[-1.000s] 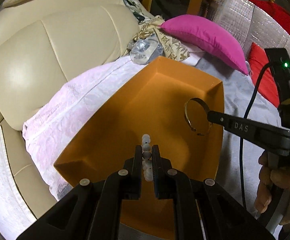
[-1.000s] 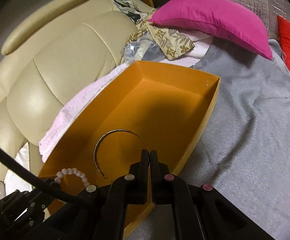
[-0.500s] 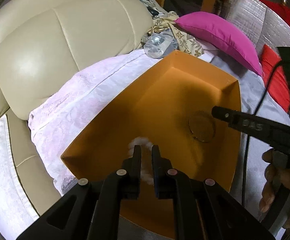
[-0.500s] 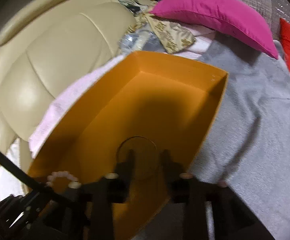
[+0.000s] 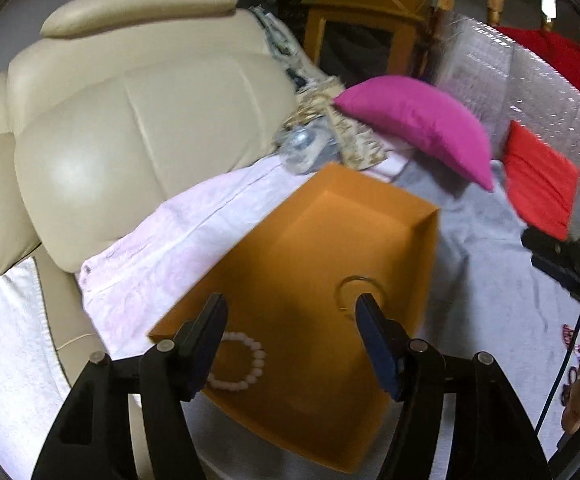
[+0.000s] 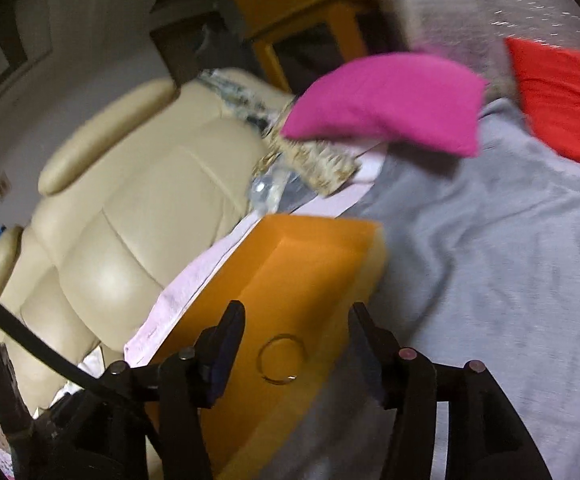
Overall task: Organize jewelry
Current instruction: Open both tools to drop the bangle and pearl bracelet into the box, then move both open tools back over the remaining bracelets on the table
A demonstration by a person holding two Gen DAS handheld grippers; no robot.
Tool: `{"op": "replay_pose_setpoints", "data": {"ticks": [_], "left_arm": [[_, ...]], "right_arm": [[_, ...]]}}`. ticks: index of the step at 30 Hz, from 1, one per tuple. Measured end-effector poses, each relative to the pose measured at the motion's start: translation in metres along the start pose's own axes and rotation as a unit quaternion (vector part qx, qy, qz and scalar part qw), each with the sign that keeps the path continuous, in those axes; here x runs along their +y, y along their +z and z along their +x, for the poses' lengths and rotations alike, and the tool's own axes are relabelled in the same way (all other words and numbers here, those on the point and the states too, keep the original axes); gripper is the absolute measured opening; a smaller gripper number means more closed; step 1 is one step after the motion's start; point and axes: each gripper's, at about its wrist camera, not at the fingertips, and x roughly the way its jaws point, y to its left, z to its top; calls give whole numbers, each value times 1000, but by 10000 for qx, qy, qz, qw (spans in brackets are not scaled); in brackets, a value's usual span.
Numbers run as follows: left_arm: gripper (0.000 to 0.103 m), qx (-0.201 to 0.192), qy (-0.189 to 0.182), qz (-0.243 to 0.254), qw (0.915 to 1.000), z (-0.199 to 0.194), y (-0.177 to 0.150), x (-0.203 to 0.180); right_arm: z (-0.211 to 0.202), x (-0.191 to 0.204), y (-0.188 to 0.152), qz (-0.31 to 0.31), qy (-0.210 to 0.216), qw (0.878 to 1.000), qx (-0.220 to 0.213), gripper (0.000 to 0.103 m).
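While both hand-held grippers gape empty, bangle [image 5: 360, 294] and pearl bracelet [image 5: 238, 362] lie flat in orange box [image 5: 370, 216].

Orange box [image 5: 322, 240]; pale pink bead bracelet [image 5: 242, 364]; magenta pillow [image 5: 418, 124]; grey blanket [image 6: 490, 220].

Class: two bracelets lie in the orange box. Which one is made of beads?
The pale pink bracelet near the box's near left corner; it is a string of round beads. The other is a thin metal bangle.

Orange box [image 5: 402, 364] interior open from above
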Motion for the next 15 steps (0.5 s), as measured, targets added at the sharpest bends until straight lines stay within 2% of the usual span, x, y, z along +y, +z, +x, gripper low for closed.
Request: {"op": "replay_pose_setpoints", "data": {"ticks": [6, 15], "left_arm": [[68, 37, -351, 474, 9983, -7, -16, -65], [68, 493, -872, 1370, 9855, 3, -73, -173]], "right_arm": [[-62, -61, -21, 241, -368, 9987, -273, 60], [-141, -176, -81, 852, -1198, 9887, -307, 61]]}}
